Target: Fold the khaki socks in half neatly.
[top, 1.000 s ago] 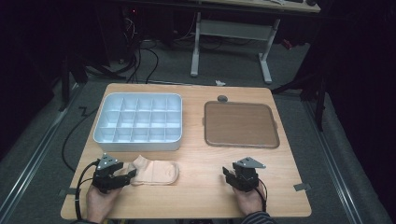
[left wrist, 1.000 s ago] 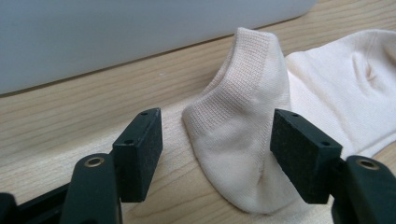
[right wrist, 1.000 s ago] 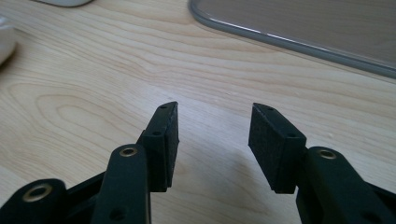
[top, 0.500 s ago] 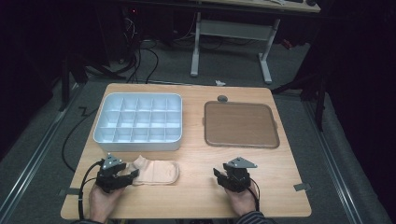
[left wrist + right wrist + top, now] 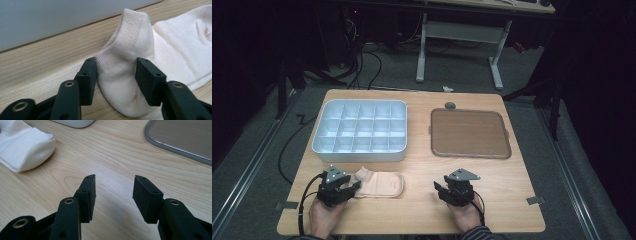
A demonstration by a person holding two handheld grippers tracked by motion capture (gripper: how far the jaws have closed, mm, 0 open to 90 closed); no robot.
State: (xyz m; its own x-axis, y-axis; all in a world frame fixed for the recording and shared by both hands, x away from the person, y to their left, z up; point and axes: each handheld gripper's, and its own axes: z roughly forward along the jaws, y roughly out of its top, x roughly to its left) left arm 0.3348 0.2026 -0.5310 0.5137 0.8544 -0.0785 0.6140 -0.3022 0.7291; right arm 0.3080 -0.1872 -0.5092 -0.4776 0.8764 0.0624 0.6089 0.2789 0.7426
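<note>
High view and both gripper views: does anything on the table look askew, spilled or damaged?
Nothing stands out. The cream fabric sock lies flat, its cuff bunched between the left gripper pads, whose jaws have just been closing. The white compartment tray and brown flat tray sit square.

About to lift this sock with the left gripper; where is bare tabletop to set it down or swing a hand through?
Bare wood lies between the sock and the right gripper, and along the right edge below the brown tray. A narrower strip separates the tray from the white compartment box. It is crowded at the left gripper, close under the box.
</note>
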